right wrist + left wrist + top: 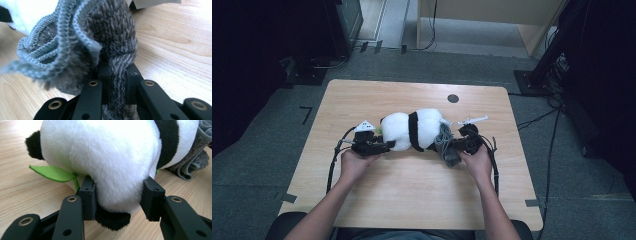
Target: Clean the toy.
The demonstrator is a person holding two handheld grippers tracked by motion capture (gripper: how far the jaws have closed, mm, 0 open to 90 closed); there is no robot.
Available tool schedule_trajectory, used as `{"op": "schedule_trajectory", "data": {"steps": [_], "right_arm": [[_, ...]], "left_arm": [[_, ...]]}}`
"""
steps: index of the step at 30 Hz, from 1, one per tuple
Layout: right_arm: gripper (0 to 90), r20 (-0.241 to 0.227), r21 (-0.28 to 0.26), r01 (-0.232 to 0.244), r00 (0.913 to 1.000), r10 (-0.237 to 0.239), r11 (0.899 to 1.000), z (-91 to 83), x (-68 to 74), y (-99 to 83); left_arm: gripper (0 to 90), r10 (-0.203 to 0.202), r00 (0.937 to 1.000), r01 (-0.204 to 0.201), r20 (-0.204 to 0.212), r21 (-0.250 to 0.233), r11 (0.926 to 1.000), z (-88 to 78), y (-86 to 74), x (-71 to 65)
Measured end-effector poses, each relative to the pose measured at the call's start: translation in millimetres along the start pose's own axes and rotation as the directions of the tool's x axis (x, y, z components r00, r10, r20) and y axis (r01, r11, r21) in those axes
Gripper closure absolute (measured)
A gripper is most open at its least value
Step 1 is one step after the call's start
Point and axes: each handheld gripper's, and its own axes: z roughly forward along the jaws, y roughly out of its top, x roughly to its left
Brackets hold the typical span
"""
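- Two hand-held grippers work a soft toy at the middle of a pale wooden surface (362,95), one at each end.
- The toy is a plush black-and-white panda (414,129) lying on its side, its long axis running left to right across the surface.
- The left hand-held gripper (382,146) sits at the panda's left end; in the left gripper view its jaws stand partly apart and press into the white fur (105,165) from both sides, so it has hold of the toy.
- A green felt leaf (51,173) sticks out beside that grip.
- A grey shaggy towel with a ribbed edge (447,145) lies bunched against the panda's right end, touching it.
- The right hand-held gripper (457,146) is at the towel; in the right gripper view its jaws (117,82) are nearly closed, pinching a thin fold of the grey pile (107,32).
- Judging by this, the towel lies directly toward the panda from the right hand-held gripper, which is much the nearer to it, so any drape or wipe would travel leftward along the toy's long axis.
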Motion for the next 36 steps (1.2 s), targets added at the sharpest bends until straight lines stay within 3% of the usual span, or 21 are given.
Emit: {"op": "schedule_trajectory", "data": {"steps": [5, 10, 19, 26, 30, 32, 36], "right_arm": [[80.1, 0.015, 0.01, -0.006, 0.9999, 0.006, 1.0, -3.8, -3.1, 1.0], [80.2, 0.049, -0.017, 0.0, 0.9988, 0.001, 1.0, -18.1, -5.4, 2.5], [80.1, 0.078, -0.134, -0.012, 0.9967, 0.022, 0.991, -48.1, -10.6, 7.2], [80.1, 0.097, -0.242, 0.021, 0.9953, 0.003, 0.97, -65.0, -6.2, 24.0], [80.1, 0.102, -0.275, 0.044, 0.9947, -0.017, 0.96, -62.8, -3.8, 35.9], [80.0, 0.109, -0.276, 0.054, 0.9937, -0.025, 0.96, -56.0, -2.6, 39.8], [79.9, 0.079, -0.269, 0.046, 0.9965, -0.026, 0.962, -36.7, -2.9, 43.6]], "left_arm": [[54.0, 0.004, 1.0, -0.004, 0.002, -0.004, 1.0, -0.3, 0.0, 0.4], [54.0, 0.005, 1.0, -0.005, 0.004, -0.006, 1.0, -0.4, 0.0, 0.9], [54.0, 0.009, 0.9999, -0.009, 0.006, -0.007, 0.9999, -0.5, 0.1, 1.7], [54.0, 0.015, 0.9998, -0.015, 0.011, -0.002, 0.9999, -0.6, 1.2, 2.2], [54.0, 0.015, 0.9997, -0.015, 0.018, 0.0, 0.9999, -0.6, 1.4, 3.1], [54.0, 0.015, 0.9997, -0.015, 0.02, 0.001, 0.9999, -0.5, 1.4, 3.5], [54.0, 0.01, 0.9997, -0.01, 0.023, -0.001, 0.9999, -0.2, 1.5, 4.1]]}}
